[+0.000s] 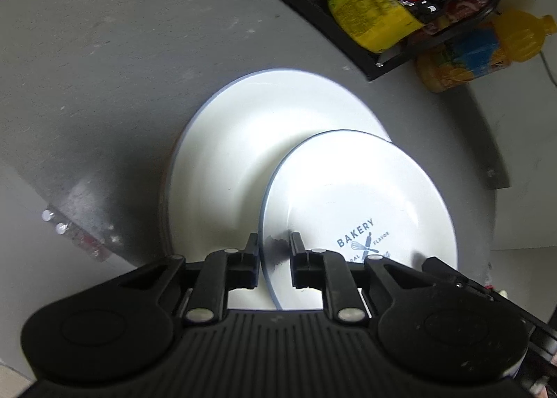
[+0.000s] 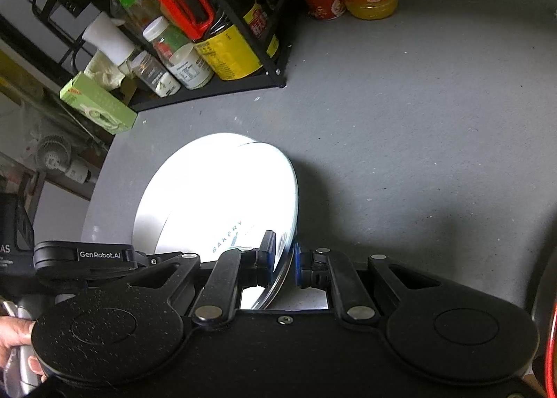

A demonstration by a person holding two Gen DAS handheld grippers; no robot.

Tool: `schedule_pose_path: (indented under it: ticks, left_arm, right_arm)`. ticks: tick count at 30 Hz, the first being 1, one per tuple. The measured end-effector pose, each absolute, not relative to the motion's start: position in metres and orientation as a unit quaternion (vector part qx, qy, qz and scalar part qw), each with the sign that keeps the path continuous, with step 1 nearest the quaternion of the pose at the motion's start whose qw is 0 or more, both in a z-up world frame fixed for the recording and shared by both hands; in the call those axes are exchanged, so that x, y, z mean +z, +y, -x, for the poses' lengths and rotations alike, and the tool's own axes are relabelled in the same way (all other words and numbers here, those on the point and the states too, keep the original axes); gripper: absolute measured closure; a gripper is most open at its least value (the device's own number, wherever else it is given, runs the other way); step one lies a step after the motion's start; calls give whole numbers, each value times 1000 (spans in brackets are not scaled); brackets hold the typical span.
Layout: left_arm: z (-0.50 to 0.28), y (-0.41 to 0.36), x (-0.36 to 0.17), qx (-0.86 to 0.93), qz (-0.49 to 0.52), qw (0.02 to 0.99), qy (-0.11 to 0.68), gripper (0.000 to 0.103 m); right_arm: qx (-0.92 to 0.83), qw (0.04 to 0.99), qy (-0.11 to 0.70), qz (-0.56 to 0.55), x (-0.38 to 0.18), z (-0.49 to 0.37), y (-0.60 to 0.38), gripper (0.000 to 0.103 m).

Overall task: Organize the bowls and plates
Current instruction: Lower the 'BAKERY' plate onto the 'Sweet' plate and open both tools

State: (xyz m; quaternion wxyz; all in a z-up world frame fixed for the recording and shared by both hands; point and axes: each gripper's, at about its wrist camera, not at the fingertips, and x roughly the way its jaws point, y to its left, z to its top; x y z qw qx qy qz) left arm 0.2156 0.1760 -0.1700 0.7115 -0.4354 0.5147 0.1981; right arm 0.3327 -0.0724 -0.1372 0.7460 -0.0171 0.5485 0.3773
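Left gripper point(image 1: 275, 260): straddling the near-left rim of the small plate point(image 1: 358, 203), its jaws standing slightly apart with the pads looking just clear of the rim, so seemingly gripping nothing.
Big plate point(image 1: 243, 140): lying flat on the grey table point(image 1: 104, 67), near its left edge.
Small plate: resting partly on the big plate, overhanging right, tilted.
Right gripper point(image 2: 283, 265): pinching the small plate's right rim, jaws nearly closed on it.
Rack point(image 2: 209, 92): standing far left with bottles, well apart.
Advice: probably sliding the small plate left until centred, lowering it level, before the right jaws are letting go.
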Motion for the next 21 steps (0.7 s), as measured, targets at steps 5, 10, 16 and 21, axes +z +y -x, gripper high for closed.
schedule_pose_path:
  ticks: [5,10,16,21]
  left_arm:
    - [-217,175,-173,211,420,711,524,85]
    - [-221,176,-171,220,398,707,542,86]
    - [-229,174,-148,229,349,722,552,65]
    - [-233,178,-133,245,318,735,546,43]
  right_arm:
    - [374,745,552,9,-142,-331,-71,94]
    - [375,745,552,3,-145,-330,-70,97]
    - [379,748,545,7,-146,-330,-69,98]
    - [381,751,539,11,-144,-332,-65,98]
